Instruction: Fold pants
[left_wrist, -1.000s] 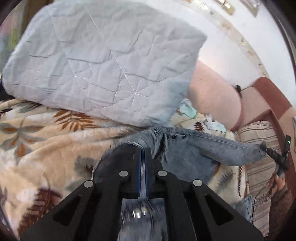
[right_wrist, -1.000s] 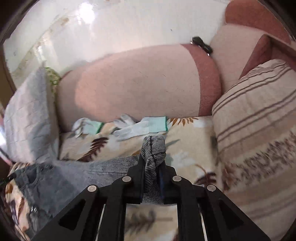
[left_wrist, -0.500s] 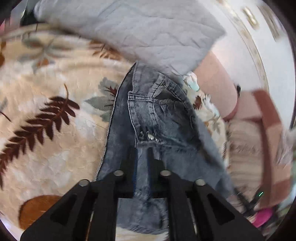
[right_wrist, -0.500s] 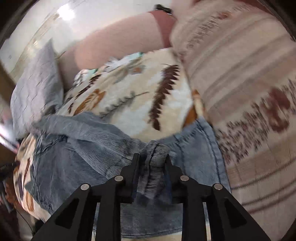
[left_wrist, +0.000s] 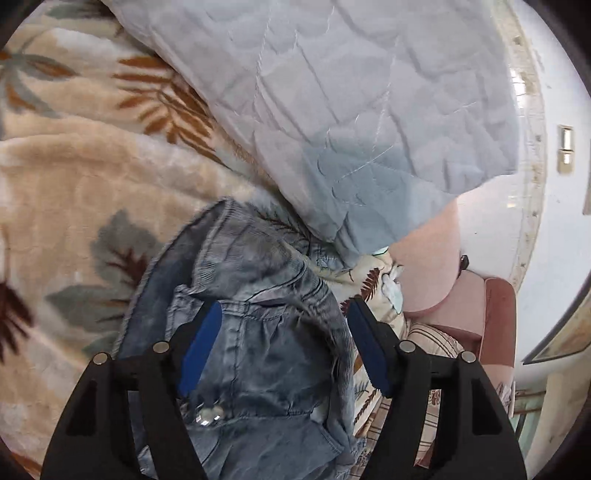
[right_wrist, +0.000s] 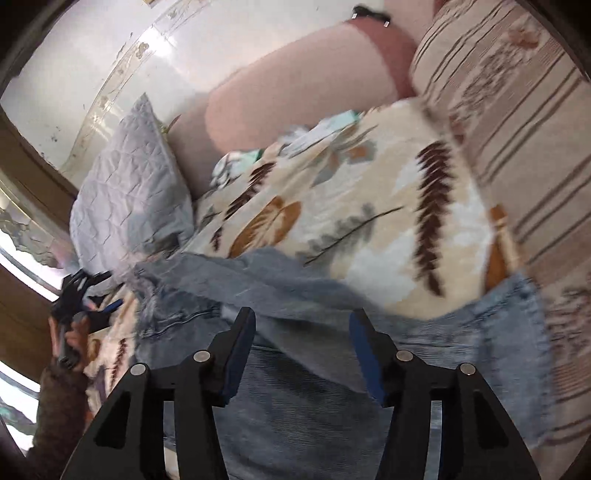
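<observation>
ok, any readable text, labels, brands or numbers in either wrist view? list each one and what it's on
None readable in either view.
jeans: metal studs, no visible label or brand tag.
striped cushion: brown patterned band, blurred; cannot tell if it is lettering.
leaf blanket and grey quilted pillow: patterns only, no text.
wall switch plate: no marking legible.

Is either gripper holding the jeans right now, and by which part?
Neither: both the left gripper and right gripper are opening over the jeans, pads clear.
</observation>
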